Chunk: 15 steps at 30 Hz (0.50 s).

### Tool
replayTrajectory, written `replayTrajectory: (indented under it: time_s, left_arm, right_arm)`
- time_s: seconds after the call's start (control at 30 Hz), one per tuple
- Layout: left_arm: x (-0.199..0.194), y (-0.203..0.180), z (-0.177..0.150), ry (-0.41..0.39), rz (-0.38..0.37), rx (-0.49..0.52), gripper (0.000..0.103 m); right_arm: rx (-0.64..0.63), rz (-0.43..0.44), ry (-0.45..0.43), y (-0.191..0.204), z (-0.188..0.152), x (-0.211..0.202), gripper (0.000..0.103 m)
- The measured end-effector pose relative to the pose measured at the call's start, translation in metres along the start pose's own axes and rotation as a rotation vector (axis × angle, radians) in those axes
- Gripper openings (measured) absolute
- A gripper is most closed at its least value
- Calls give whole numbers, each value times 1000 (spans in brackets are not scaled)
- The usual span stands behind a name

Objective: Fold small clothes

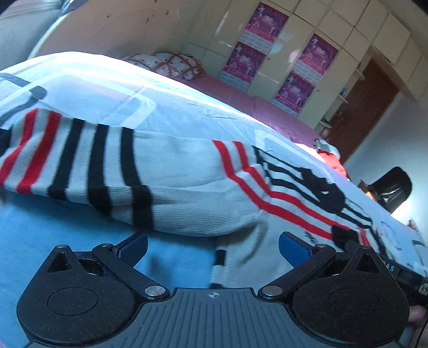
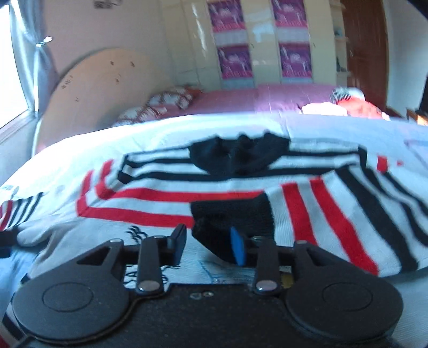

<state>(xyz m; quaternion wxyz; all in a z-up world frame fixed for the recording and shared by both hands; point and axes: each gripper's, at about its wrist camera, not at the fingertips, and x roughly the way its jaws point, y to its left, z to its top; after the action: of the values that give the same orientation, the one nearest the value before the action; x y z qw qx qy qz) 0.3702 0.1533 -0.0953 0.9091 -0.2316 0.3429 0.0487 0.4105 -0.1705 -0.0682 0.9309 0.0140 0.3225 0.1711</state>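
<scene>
A small white knit sweater (image 1: 182, 184) with red and black stripes lies on the bed's pale printed sheet (image 1: 112, 88). In the left wrist view a striped sleeve is folded across its body. My left gripper (image 1: 212, 247) is open just in front of the sweater's near edge, with nothing between its blue pads. In the right wrist view the sweater (image 2: 219, 187) shows its black collar (image 2: 240, 155) at the far side. My right gripper (image 2: 208, 245) is open, and a black cuff (image 2: 232, 214) lies between its fingers, not pinched.
Patterned pillows (image 2: 171, 103) and a pink sheet (image 2: 254, 99) lie farther back on the bed. A red garment (image 2: 358, 105) sits at the far right edge. Cream wardrobes with purple posters (image 1: 264, 24) and a brown door (image 1: 361, 107) line the wall. A black chair (image 1: 393, 187) stands beside the bed.
</scene>
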Motion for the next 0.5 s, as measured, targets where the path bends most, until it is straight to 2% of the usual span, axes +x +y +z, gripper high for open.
replayTrajectory:
  time_s: [0.07, 0.17, 0.2, 0.23, 0.27, 0.3, 0.4, 0.5]
  left_arm:
    - [12, -19, 3, 14, -87, -5, 103]
    - [41, -53, 4, 72, -263, -46, 102]
    - [53, -65, 2, 98, -323, -64, 97]
    - [66, -77, -1, 127, -371, -81, 79]
    - [80, -88, -4, 163, -407, -99, 73]
    - [97, -101, -9, 196, -433, -113, 71]
    - [136, -131, -20, 255, -428, -113, 71]
    - [163, -154, -25, 264, -420, -116, 71]
  right_arm:
    - [-10, -21, -36, -2, -2, -21, 36]
    - [81, -44, -71, -24, -9, -55, 36]
    - [109, -60, -77, -32, -11, -64, 36]
    - [135, -75, -81, -41, -13, -73, 37]
    - [163, -89, -87, -51, -16, -81, 37]
    - [199, -103, -95, -61, -18, -89, 39]
    - [292, -126, -102, -90, -24, -106, 39]
    - [368, -142, -114, -116, -30, -114, 39]
